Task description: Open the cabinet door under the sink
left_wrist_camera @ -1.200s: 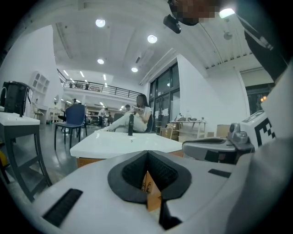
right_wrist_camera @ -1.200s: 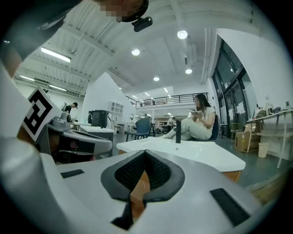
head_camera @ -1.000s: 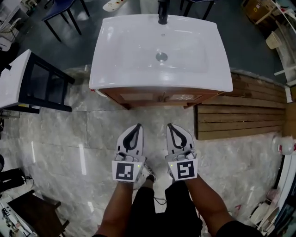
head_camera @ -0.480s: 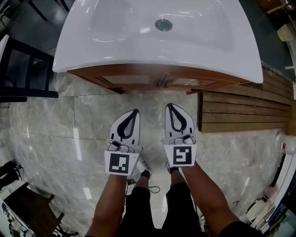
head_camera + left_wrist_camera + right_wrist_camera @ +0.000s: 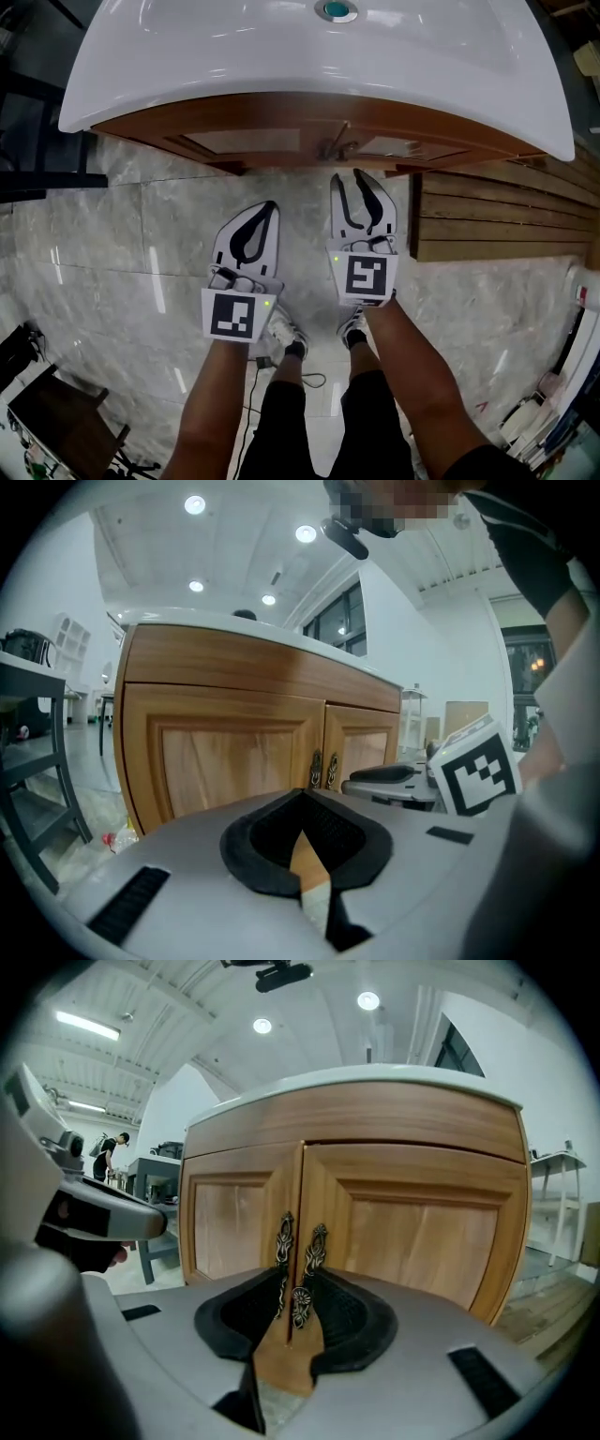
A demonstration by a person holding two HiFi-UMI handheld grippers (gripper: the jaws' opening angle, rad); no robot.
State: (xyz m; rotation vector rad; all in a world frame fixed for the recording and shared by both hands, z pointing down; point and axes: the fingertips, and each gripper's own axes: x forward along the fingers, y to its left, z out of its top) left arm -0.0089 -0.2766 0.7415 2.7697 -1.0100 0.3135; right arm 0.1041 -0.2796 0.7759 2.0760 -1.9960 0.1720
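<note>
Right tongs (image 5: 298, 1281) stand narrowly spread and empty, tips lined up on the paired ornate handles (image 5: 316, 1241) at the meeting edge of the two cabinet doors (image 5: 422, 1232). Contact cannot be confirmed from these views; they appear just short. Left tongs (image 5: 301, 794) are pressed together on nothing, held back beside the right. Both doors are closed under the white sink (image 5: 281, 75), directly ahead of the person. Risk: the handles sit almost touching, so the narrow spread may catch both, or slip off the thin metal and leave the door shut. Against the frame half a second earlier, the right tongs are now ahead of the left, and the cabinet lies closer in the head view.
</note>
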